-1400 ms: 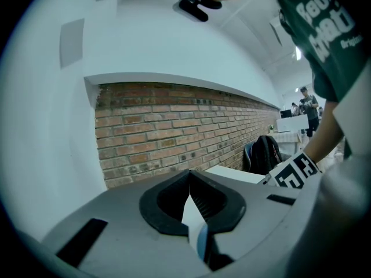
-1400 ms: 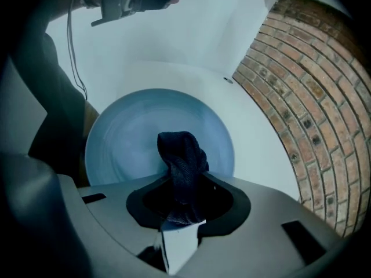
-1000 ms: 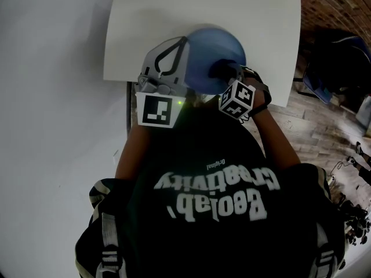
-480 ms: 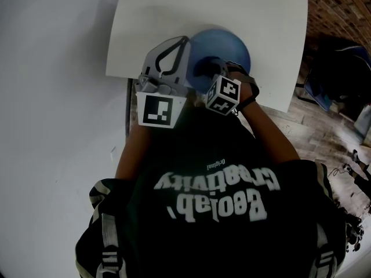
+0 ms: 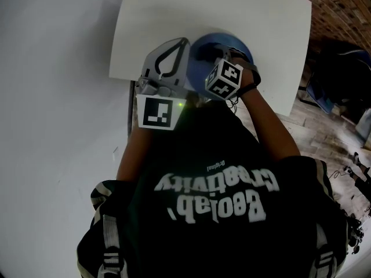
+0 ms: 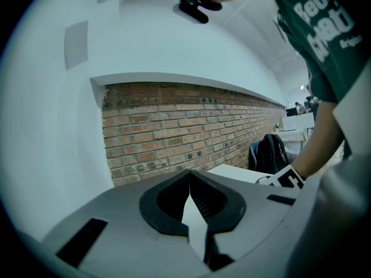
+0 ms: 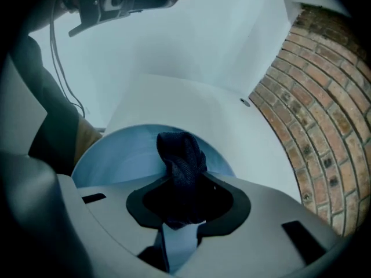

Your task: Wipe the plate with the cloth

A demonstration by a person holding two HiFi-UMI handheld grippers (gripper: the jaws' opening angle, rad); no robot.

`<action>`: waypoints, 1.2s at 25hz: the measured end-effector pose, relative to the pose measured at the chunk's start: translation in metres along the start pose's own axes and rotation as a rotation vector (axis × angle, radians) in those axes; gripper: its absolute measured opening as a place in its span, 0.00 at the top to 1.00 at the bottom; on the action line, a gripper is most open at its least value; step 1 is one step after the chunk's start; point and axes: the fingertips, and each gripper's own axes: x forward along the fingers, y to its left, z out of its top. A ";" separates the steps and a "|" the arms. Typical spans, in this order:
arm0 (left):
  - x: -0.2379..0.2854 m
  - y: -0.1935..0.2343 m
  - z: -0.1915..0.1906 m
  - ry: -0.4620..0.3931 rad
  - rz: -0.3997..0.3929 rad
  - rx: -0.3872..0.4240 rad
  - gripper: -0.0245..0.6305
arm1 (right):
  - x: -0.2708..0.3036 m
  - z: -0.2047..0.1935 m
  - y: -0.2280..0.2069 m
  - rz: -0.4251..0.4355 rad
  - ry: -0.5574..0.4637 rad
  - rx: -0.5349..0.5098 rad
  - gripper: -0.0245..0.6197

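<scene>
Over the blue plate [image 7: 113, 155], the right gripper [image 7: 183, 204], clamped on the dark cloth [image 7: 181, 155], is sweeping leftward, continuing the wipe.

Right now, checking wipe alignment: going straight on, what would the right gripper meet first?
The blue plate: the cloth clamped in the right gripper sticks out ahead over the plate's face and would press it first, possibly touching now; depth is unclear.

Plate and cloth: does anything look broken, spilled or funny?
Nothing stands out. What shows of the blue plate looks whole, and there is no spill on it or on the white table. The dark cloth is just bunched up in the right gripper, against the plate.
</scene>
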 end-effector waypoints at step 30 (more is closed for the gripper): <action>-0.004 -0.028 0.011 -0.032 -0.040 0.019 0.96 | -0.050 -0.073 0.046 0.052 0.106 0.032 0.81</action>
